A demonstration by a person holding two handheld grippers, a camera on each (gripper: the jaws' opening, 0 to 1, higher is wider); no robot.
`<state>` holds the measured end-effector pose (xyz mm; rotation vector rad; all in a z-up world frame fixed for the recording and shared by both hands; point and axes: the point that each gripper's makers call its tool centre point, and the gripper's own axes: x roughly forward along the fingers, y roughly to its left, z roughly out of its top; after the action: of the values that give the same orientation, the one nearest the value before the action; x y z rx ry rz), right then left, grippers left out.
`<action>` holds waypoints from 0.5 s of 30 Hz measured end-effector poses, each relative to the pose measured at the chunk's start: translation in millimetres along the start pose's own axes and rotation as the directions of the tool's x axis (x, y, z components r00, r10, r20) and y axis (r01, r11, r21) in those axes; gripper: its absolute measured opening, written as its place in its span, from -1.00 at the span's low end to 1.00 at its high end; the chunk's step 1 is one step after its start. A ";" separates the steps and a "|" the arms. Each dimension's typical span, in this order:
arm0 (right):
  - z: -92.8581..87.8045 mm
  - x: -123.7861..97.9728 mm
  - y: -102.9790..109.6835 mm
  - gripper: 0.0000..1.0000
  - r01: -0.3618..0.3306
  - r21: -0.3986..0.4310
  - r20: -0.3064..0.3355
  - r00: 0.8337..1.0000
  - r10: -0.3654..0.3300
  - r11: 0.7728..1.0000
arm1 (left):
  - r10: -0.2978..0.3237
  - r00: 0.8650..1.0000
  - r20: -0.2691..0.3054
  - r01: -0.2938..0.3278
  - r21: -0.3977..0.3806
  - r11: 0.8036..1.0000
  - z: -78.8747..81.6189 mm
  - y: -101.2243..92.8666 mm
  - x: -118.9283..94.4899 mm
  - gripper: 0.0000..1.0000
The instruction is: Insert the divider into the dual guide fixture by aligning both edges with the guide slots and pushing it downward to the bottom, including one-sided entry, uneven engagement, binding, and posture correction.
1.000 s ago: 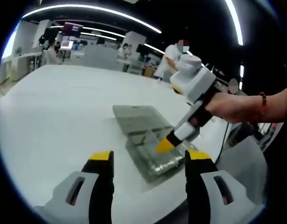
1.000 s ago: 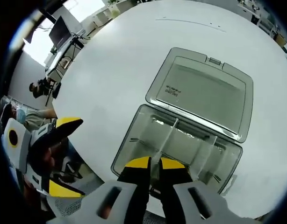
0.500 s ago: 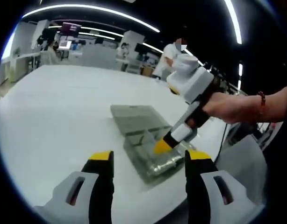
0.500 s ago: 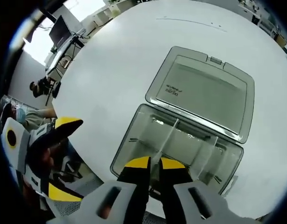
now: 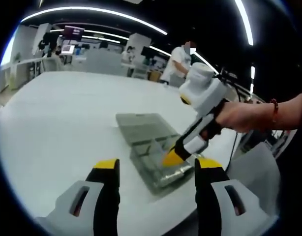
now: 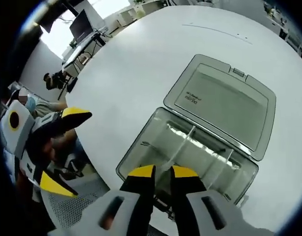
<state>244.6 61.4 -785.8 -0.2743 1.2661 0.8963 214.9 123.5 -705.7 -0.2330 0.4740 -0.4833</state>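
A clear plastic box stands on the white table with its lid folded flat behind it. A thin clear divider stands inside, running from the far wall toward my right gripper, whose yellow tips are shut on its near edge just above the box. In the left gripper view the box lies ahead, and the right gripper comes in from the right with its tip down in the box, held by a hand. My left gripper stands open short of the box, holding nothing; it is also in the right gripper view as the left gripper.
The round white table stretches wide to the left and behind the box. Its near edge runs close under the box. People stand at desks far behind. A grey mesh seat is below the edge.
The right gripper view has pulled back and tilted slightly, so the box sits a little lower and further right. In the left gripper view the right gripper has leaned a little to the right.
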 end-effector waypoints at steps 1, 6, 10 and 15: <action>-0.2 -0.6 0.5 -0.82 -0.006 -0.011 0.003 1.000 0.006 1.000 | -0.001 1.000 0.000 0.001 0.001 1.000 0.3 -0.7 -0.2 0.20; 0.9 -1.8 0.8 -0.63 -0.006 -0.056 0.028 1.000 0.007 0.998 | 0.000 1.000 0.000 0.000 0.017 1.000 1.8 -5.0 -2.6 0.21; 2.6 -3.8 2.1 -0.54 -0.003 -0.095 0.038 0.999 0.007 0.995 | 0.007 1.000 0.000 -0.007 0.022 1.000 2.6 -6.8 -4.5 0.21; 8.3 -9.7 1.3 -0.43 0.006 -0.128 0.071 0.997 0.003 0.992 | 0.017 1.000 -0.009 -0.017 0.035 0.999 1.9 -9.3 -6.6 0.21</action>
<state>249.3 63.3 -774.0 -0.3419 1.1438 0.9800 207.1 118.9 -698.6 -0.1932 0.4759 -0.4761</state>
